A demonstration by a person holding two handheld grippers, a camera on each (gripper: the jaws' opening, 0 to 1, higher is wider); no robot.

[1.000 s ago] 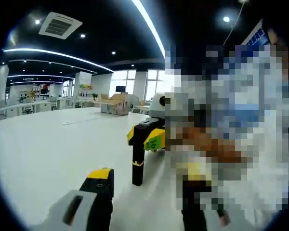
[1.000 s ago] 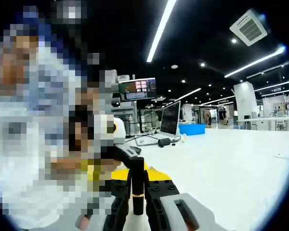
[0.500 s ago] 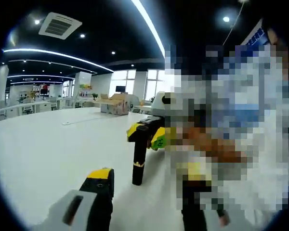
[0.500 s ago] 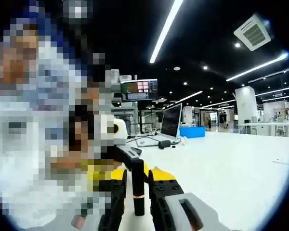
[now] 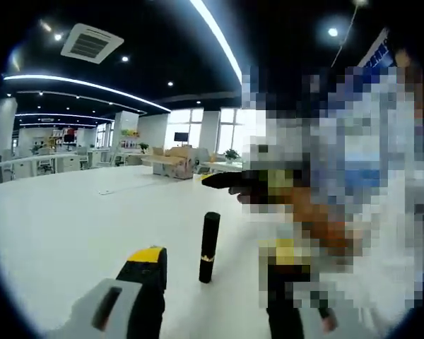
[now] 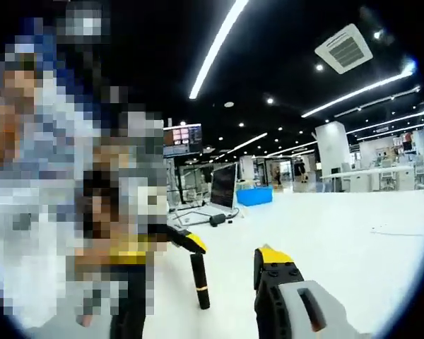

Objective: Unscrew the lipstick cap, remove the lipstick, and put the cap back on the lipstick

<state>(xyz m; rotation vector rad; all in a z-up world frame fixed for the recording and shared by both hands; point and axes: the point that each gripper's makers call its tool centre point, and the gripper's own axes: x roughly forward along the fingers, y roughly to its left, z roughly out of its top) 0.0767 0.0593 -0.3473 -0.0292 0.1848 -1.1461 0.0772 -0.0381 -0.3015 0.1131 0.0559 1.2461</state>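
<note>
1. The lipstick (image 5: 209,247) (image 6: 199,281) stood upright on the white table (image 5: 63,233) (image 6: 353,240), a black tube with a thin gold band near its base, cap on.
2. Nothing touched the lipstick; it stood free, apart from both grippers.
3. In the left gripper view, the left gripper (image 5: 212,296) lay low in front of the lipstick, its jaws spread wide to either side of the tube's line, one yellow-tipped jaw clear, the other partly lost in mosaic.
4. In that same view, the right gripper's (image 5: 230,181) dark jaw tip hung above and just past the lipstick, clear of its cap.
5. In the right gripper view, the right gripper (image 6: 205,282) had its jaws set wide apart, with the lipstick standing between them, untouched.
6. Beyond the lipstick in the right gripper view sat a laptop (image 6: 215,194) and a blue box (image 6: 254,195).
</note>
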